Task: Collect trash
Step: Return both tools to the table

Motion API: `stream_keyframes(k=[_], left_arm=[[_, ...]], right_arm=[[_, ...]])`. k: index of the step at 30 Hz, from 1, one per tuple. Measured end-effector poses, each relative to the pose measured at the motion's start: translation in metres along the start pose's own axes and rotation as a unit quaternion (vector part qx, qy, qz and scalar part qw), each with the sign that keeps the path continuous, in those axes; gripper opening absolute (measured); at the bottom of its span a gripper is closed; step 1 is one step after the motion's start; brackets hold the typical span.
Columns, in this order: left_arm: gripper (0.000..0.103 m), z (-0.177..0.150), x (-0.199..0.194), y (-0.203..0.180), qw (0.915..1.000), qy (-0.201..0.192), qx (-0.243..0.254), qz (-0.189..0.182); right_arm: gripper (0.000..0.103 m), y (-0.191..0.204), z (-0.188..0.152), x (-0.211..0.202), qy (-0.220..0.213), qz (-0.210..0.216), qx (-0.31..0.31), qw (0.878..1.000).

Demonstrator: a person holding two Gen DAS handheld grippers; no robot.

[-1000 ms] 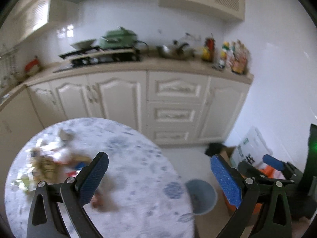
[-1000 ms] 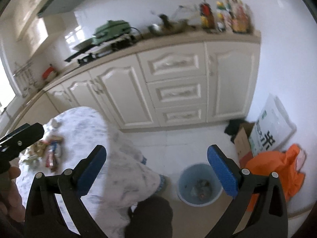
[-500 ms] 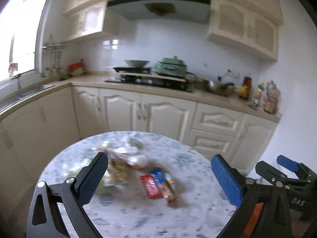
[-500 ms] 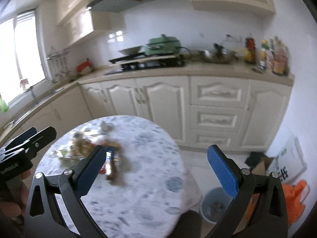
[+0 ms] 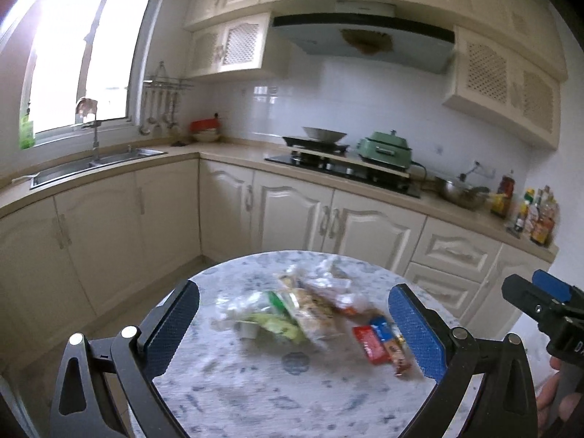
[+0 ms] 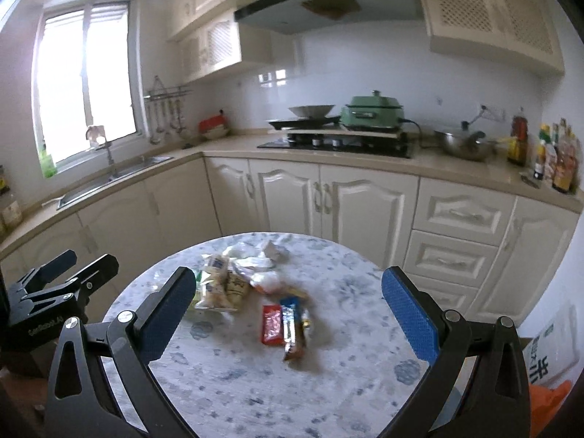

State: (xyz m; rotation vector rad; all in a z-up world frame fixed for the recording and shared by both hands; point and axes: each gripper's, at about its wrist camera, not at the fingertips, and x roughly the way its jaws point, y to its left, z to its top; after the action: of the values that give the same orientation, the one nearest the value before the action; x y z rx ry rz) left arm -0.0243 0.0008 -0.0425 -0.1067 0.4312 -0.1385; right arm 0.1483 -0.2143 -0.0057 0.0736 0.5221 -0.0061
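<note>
Left gripper (image 5: 292,325) wide open, empty — crumpled wrappers (image 5: 310,303), blurred

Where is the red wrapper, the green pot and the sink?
red wrapper (image 6: 272,325), right wrist view, middle of the packet.
green pot (image 6: 372,111), right wrist view, its front side.
sink (image 5: 91,166), left wrist view, the metal basin.

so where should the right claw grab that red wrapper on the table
Pinch the red wrapper across its short width, near the middle, coming straight down from above. It lies flat with its long side pointing away from the right claw, and a blue wrapper sits tight against its right edge, so slip one finger between them.
</note>
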Motion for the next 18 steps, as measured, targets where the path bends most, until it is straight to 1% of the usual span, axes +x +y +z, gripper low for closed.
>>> stream_keyframes(k=[4, 8, 10, 13, 18], left_arm=[[0.102, -0.005, 0.004, 0.003, 0.9999, 0.006, 0.004, 0.01], [0.102, -0.011, 0.021, 0.007, 0.9994, 0.026, 0.009, 0.02], [0.102, -0.002, 0.04, 0.01, 0.9989, 0.038, 0.006, 0.025], [0.102, 0.002, 0.063, 0.019, 0.9979, 0.057, -0.002, 0.032], [0.102, 0.003, 0.106, 0.04, 0.9943, 0.095, -0.007, 0.048]], right_arm=[[0.103, 0.009, -0.004, 0.011, 0.013, 0.006, -0.011, 1.0], [0.103, 0.014, -0.012, 0.03, 0.034, 0.016, -0.015, 0.999], [0.103, 0.017, -0.017, 0.042, 0.049, 0.022, -0.016, 0.998], [0.103, 0.022, -0.022, 0.063, 0.07, 0.028, -0.02, 0.997], [0.103, 0.032, -0.029, 0.102, 0.104, 0.045, -0.022, 0.993]])
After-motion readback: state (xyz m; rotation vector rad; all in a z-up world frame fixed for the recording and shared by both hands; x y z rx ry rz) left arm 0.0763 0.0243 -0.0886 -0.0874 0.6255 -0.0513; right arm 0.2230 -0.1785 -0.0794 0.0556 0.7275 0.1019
